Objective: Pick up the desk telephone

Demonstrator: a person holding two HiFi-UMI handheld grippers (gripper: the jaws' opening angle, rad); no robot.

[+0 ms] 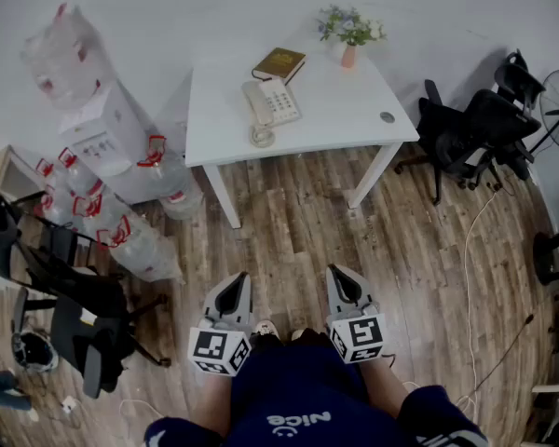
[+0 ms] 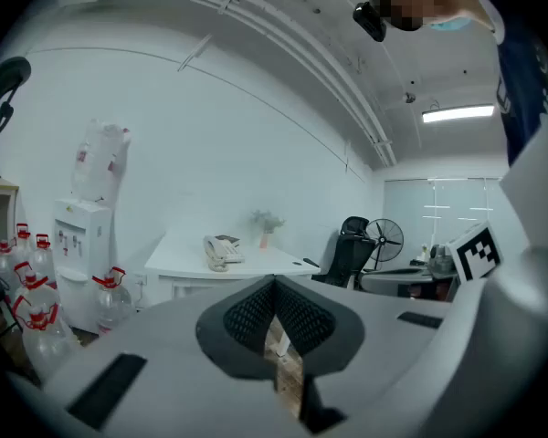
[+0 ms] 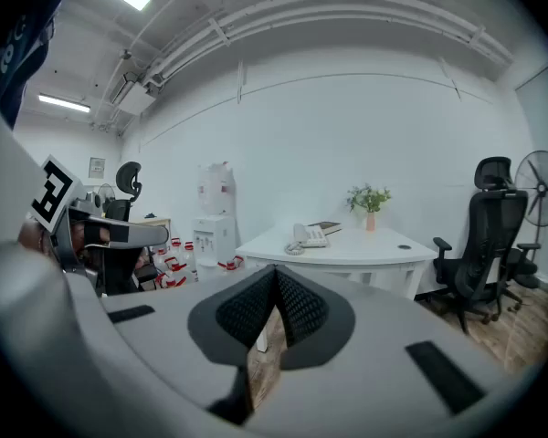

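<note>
Vase [image 1: 349, 56] of flowers [image 1: 351, 26] right of desk telephone [image 1: 271, 103] on counter [image 1: 354, 110]; left gripper [image 1: 233, 293] and right gripper [image 1: 344, 285] closed, empty.

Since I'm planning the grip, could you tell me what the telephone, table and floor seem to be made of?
Telephone: probably plastic, cream, smooth moulded shell.
Table: white matt top, likely laminate or painted board.
Floor: brown planks with visible grain; real wood or wood-look vinyl, I cannot tell.
</note>
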